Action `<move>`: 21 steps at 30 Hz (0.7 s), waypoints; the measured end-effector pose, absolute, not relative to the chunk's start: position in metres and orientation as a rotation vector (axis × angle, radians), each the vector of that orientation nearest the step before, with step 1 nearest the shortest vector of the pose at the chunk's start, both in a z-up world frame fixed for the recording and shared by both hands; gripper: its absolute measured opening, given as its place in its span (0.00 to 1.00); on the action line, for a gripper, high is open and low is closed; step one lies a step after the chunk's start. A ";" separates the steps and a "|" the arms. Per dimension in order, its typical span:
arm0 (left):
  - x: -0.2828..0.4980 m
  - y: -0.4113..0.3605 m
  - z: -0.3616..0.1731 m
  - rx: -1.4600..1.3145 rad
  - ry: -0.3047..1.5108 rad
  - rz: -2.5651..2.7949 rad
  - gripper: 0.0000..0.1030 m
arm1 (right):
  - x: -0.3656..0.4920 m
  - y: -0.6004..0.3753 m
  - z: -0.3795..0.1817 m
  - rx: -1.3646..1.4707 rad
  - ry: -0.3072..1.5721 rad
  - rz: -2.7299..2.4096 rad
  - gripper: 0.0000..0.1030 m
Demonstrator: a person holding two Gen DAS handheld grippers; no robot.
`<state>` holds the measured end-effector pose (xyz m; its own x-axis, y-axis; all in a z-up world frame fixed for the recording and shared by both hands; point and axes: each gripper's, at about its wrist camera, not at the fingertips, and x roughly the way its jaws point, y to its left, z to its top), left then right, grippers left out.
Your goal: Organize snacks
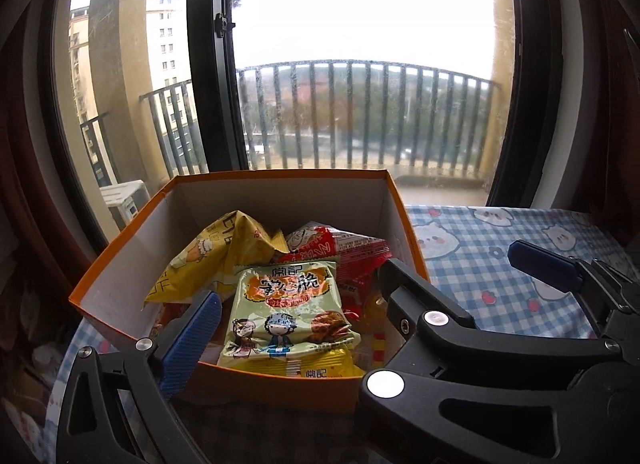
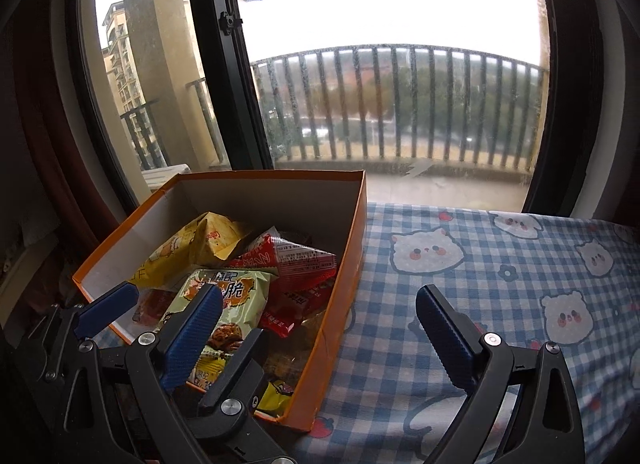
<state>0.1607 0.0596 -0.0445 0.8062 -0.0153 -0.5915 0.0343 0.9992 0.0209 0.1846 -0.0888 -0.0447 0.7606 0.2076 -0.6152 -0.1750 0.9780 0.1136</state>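
An open orange cardboard box [image 1: 120, 260] stands on the checked cloth by the window and holds several snack packets. A pale green packet [image 1: 286, 308] lies on top, with a yellow bag [image 1: 212, 260] behind it and a red packet [image 1: 352, 252] at the right. My left gripper [image 1: 304, 304] is open and empty, its fingers spread over the box's near side. My right gripper [image 2: 320, 324] is open and empty, straddling the box's right wall [image 2: 352, 260]. The box [image 2: 120, 248], green packet [image 2: 236, 296], yellow bag [image 2: 200, 244] and red packet [image 2: 300, 264] also show in the right wrist view.
A blue and white checked cloth with cat faces [image 2: 500, 284] covers the table right of the box. A large window with a dark frame [image 1: 212, 63] and a balcony railing [image 1: 360, 115] stands just behind. The right gripper's finger [image 1: 544, 264] shows in the left wrist view.
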 end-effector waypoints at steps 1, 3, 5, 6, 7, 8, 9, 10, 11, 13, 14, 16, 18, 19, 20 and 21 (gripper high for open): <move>0.156 0.056 -0.042 0.035 0.627 -0.033 0.99 | 0.178 -0.091 -0.042 0.049 0.667 0.202 0.96; 0.144 0.048 -0.037 0.040 0.619 -0.043 0.99 | 0.165 -0.097 -0.037 0.045 0.655 0.192 0.96; 0.133 0.041 -0.032 0.048 0.607 -0.050 0.99 | 0.153 -0.104 -0.032 0.045 0.645 0.187 0.96; 0.127 0.037 -0.030 0.053 0.598 -0.052 0.99 | 0.146 -0.108 -0.030 0.048 0.639 0.186 0.96; 0.121 0.034 -0.027 0.056 0.589 -0.051 0.99 | 0.140 -0.111 -0.028 0.050 0.633 0.184 0.96; 0.115 0.031 -0.026 0.057 0.581 -0.050 0.99 | 0.134 -0.115 -0.025 0.052 0.626 0.181 0.97; 0.108 0.028 -0.023 0.054 0.572 -0.049 0.99 | 0.127 -0.119 -0.023 0.051 0.617 0.178 0.97; 0.102 0.025 -0.022 0.048 0.566 -0.045 0.99 | 0.121 -0.122 -0.021 0.050 0.609 0.175 0.97; 0.095 0.021 -0.020 0.044 0.559 -0.037 0.99 | 0.115 -0.126 -0.019 0.048 0.600 0.171 0.97; 0.083 0.014 -0.018 0.046 0.542 -0.033 0.99 | 0.103 -0.134 -0.015 0.044 0.588 0.169 0.97; 0.078 0.012 -0.017 0.043 0.532 -0.027 0.99 | 0.098 -0.137 -0.013 0.042 0.583 0.170 0.97; 0.068 0.005 -0.015 0.040 0.521 -0.020 0.99 | 0.085 -0.145 -0.010 0.042 0.566 0.167 0.97; 0.059 -0.001 -0.012 0.053 0.510 -0.021 0.99 | 0.073 -0.154 -0.006 0.041 0.549 0.156 0.97; 0.054 -0.005 -0.011 0.065 0.498 -0.012 0.99 | 0.068 -0.157 -0.005 0.042 0.543 0.153 0.97; 0.050 -0.009 -0.010 0.079 0.484 -0.006 0.99 | 0.063 -0.161 -0.004 0.044 0.539 0.149 0.97; 0.043 -0.013 -0.009 0.089 0.471 -0.004 0.99 | 0.058 -0.164 -0.002 0.046 0.534 0.146 0.97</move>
<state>0.0429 -0.0135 -0.0088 0.8913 0.0168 -0.4531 0.0242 0.9961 0.0847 0.0583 -0.1640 -0.0019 0.8507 0.1507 -0.5037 -0.1265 0.9886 0.0821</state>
